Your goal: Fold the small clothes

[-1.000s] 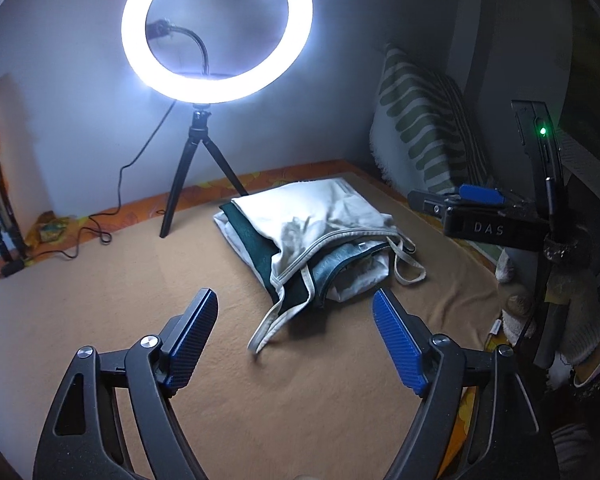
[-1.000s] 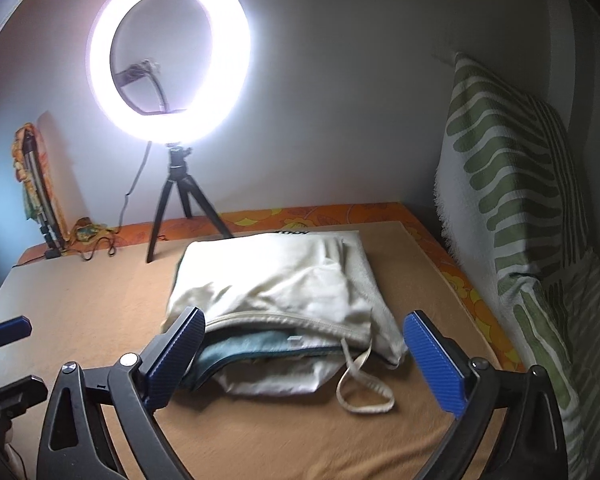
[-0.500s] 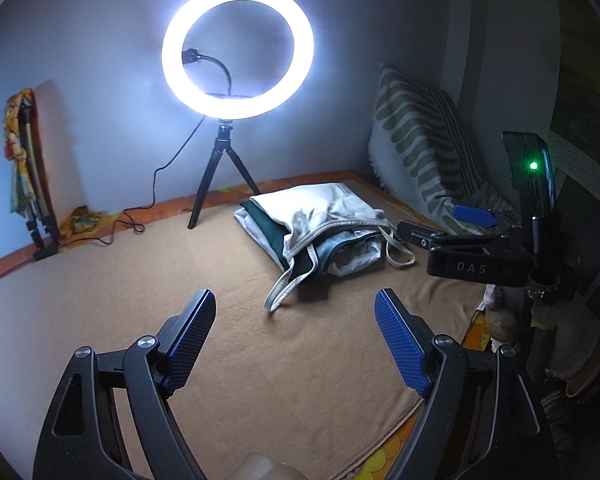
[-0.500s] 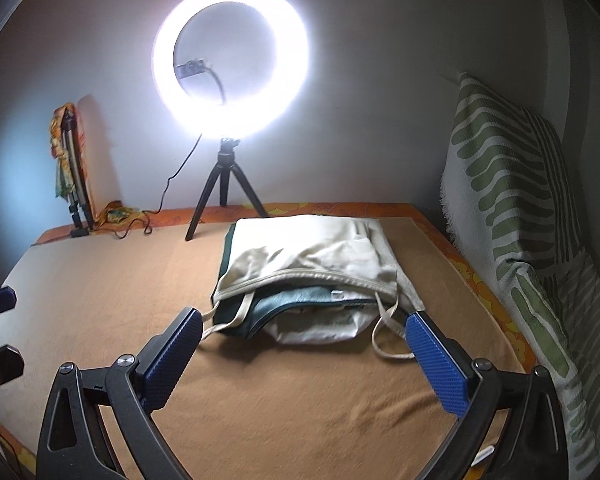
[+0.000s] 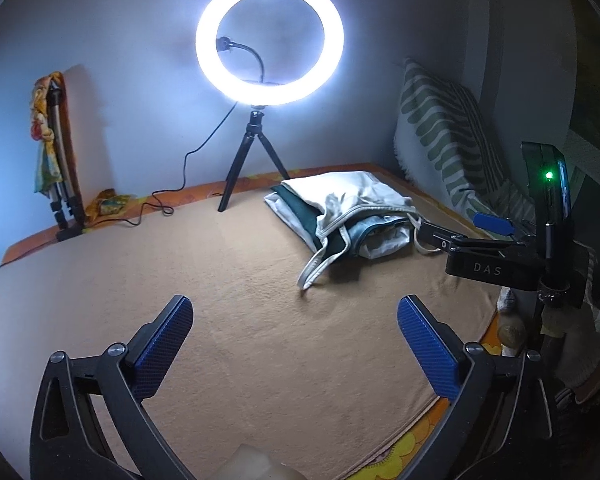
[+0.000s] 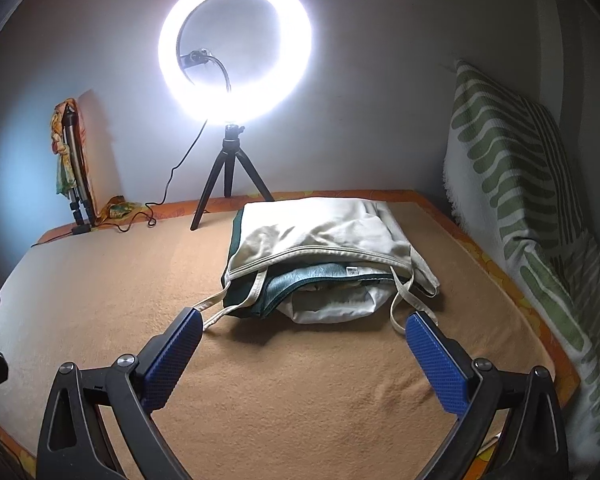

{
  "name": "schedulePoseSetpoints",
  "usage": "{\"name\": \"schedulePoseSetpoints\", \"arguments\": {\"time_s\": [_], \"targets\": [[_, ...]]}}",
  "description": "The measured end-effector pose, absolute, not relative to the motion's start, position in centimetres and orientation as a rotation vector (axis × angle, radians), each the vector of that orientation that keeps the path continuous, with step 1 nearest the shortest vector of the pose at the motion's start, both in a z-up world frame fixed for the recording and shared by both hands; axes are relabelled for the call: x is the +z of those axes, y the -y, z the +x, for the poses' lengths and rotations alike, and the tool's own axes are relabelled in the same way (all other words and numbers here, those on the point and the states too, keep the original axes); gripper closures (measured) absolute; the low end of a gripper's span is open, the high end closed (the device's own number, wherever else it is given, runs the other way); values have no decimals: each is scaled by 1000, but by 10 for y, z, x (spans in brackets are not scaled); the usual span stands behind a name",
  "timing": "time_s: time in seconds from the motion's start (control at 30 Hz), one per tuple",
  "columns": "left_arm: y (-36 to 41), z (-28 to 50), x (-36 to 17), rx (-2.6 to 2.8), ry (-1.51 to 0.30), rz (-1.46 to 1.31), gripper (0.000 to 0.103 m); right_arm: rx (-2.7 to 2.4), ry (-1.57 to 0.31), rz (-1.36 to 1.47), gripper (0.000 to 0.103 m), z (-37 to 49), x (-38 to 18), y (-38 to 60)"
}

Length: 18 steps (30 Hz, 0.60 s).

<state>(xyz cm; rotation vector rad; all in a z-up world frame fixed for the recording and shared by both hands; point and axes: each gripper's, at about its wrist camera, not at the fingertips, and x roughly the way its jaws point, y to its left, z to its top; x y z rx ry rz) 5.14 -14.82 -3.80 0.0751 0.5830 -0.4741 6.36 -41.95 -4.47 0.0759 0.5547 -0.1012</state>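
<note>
A stack of small folded clothes lies on the tan blanket: a cream top with loose straps over a dark green piece and a white one. It also shows in the left wrist view, at the far right. My right gripper is open and empty, just short of the stack's near edge. My left gripper is open and empty, well back from the stack over bare blanket. The right gripper's body with its green light stands at the right of the left wrist view.
A lit ring light on a black tripod stands behind the stack, its cable trailing left. A green-striped pillow leans on the right wall. A folded stand with cloth leans at the far left. The blanket's near edge is close.
Both grippers have pulled back and away from the clothes stack, which now looks smaller and farther. Both stay open. The stack has not moved.
</note>
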Motion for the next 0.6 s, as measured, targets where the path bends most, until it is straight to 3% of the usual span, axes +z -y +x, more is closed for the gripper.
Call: {"name": "schedulePoseSetpoints", "arguments": {"time_s": [0.6], "targets": [[148, 34, -35, -468, -497, 116, 1, -96, -554, 69, 0, 67, -48, 416]]}}
